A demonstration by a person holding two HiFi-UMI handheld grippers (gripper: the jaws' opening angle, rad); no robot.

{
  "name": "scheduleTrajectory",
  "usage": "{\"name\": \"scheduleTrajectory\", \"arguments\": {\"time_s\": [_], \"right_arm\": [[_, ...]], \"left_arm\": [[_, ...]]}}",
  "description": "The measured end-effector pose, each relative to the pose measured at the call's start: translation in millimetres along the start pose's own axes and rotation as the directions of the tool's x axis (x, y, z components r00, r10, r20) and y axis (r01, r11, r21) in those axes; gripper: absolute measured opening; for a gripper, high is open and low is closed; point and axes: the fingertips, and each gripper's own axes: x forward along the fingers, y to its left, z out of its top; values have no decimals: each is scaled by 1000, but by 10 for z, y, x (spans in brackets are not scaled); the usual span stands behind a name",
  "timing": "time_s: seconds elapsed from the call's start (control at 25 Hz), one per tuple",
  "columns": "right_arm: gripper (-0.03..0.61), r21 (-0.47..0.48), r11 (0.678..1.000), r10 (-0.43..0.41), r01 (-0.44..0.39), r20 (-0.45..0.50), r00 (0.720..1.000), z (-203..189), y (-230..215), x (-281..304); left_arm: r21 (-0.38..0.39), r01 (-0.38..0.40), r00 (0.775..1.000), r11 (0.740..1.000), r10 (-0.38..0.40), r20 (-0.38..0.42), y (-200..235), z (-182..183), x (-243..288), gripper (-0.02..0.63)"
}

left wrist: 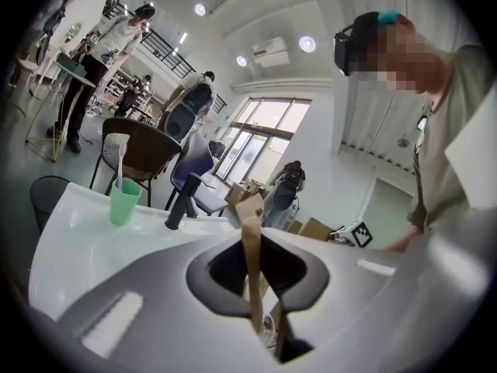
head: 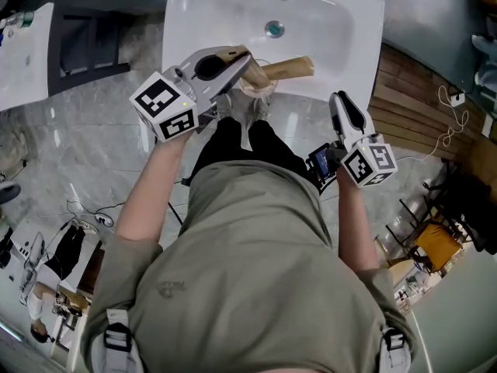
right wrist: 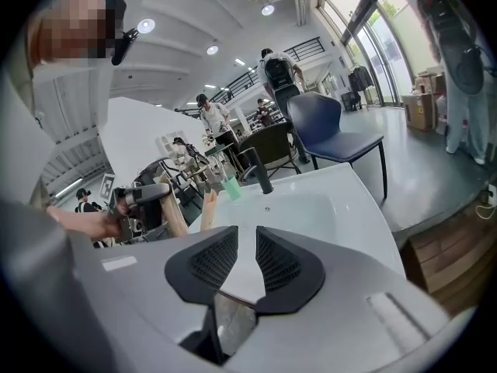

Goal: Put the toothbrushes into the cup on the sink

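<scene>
Presently we list the following.

Item one: left gripper (head: pixel 242 67), held in the person's left hand, its marker cube (head: pixel 165 106) turned up toward the head view. Its jaws are pressed onto a toothbrush (left wrist: pixel 251 255), a flat tan stem that rises upright between them in the left gripper view. We cannot make out any bristles. In the head view the gripper and its load hang over the front rim of the sink (head: pixel 233 10).

Item two: right gripper (right wrist: pixel 245 243), in the person's right hand. Its jaws stand slightly parted with nothing between them, and we see only bare white basin through the narrow gap. In the head view it sits off the sink's front right corner, over the floor, apart from the left gripper.

Item three: cup (left wrist: pixel 124 202), green, upright on the back ledge of the sink. In the left gripper view it stands left of the black faucet (left wrist: pixel 180 207) and apart from it. One white toothbrush (left wrist: pixel 122 162) stands in the cup, head up.

Item four: sink, white, with the drain (head: pixel 273 29) at the middle of the basin. The held toothbrush is well apart from the cup, on the opposite side of the basin.

Item five, surroundings: a brown chair (left wrist: pixel 144 150) behind the cup, a blue chair (right wrist: pixel 330 130) beyond the sink, and several people standing in the bright hall behind.
</scene>
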Motion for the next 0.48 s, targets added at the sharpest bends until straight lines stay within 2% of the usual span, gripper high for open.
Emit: {"name": "scheduleTrajectory", "arguments": {"time_s": [0.48], "right_arm": [[83,-18,1000,11,-11,-17,1000,-16,44,22]], "left_arm": [[61,-5,999,998,7,-43,-72,-213,48,14]]}}
